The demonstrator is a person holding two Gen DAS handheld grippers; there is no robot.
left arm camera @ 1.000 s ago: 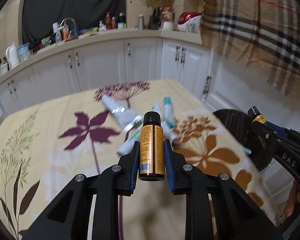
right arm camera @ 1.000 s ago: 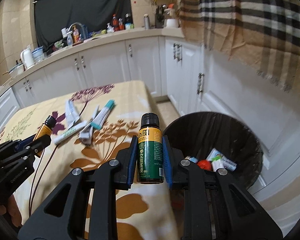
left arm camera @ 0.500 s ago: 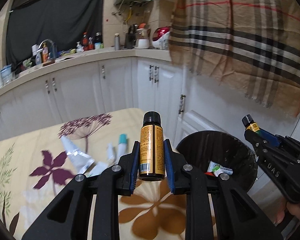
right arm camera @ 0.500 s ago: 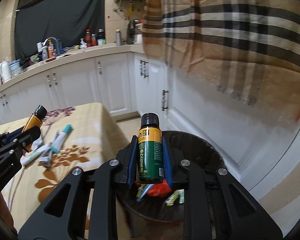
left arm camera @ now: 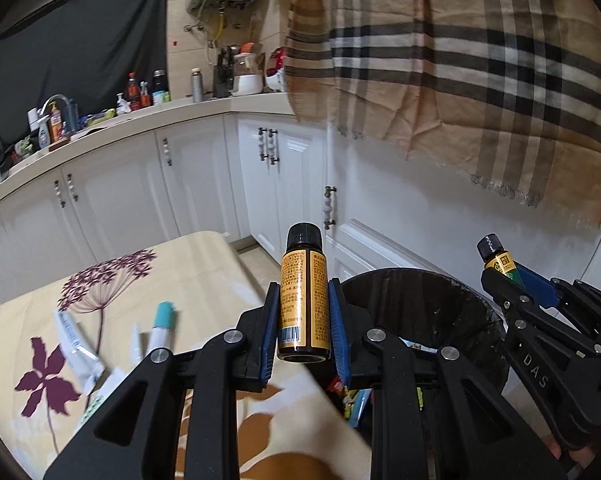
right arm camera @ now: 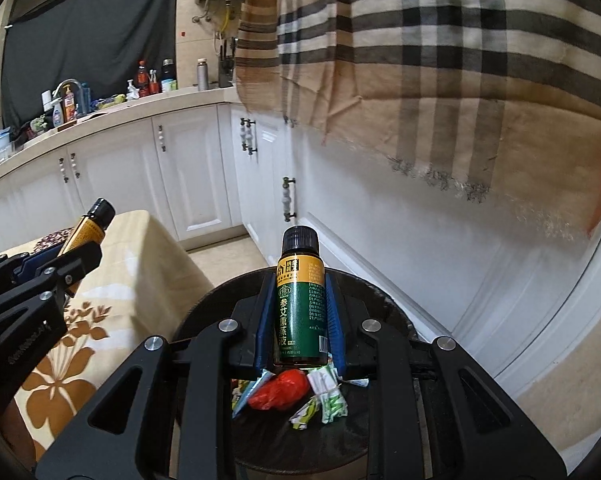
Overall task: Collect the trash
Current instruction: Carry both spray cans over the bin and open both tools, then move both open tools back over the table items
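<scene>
My left gripper (left arm camera: 303, 330) is shut on a small brown bottle with an orange label (left arm camera: 303, 300), held upright over the table's right edge beside the black trash bin (left arm camera: 416, 300). My right gripper (right arm camera: 299, 330) is shut on a brown bottle with a green label (right arm camera: 300, 304), held upright above the open trash bin (right arm camera: 220, 308). Wrappers and a red scrap (right arm camera: 282, 390) lie in the bin. In the left wrist view the right gripper (left arm camera: 512, 280) shows at the right with its bottle. The right wrist view has the left gripper (right arm camera: 70, 262) at its left.
Several squeezed tubes (left arm camera: 160, 326) lie on the floral tablecloth (left arm camera: 112, 268). White cabinets (left arm camera: 204, 184) and a cluttered counter (left arm camera: 100, 120) stand behind. A plaid cloth (left arm camera: 460, 60) hangs over the wall above the bin.
Both grippers have swung right, away from the table and toward the bin, each still holding its bottle. The right bottle now hangs over the bin's opening.
</scene>
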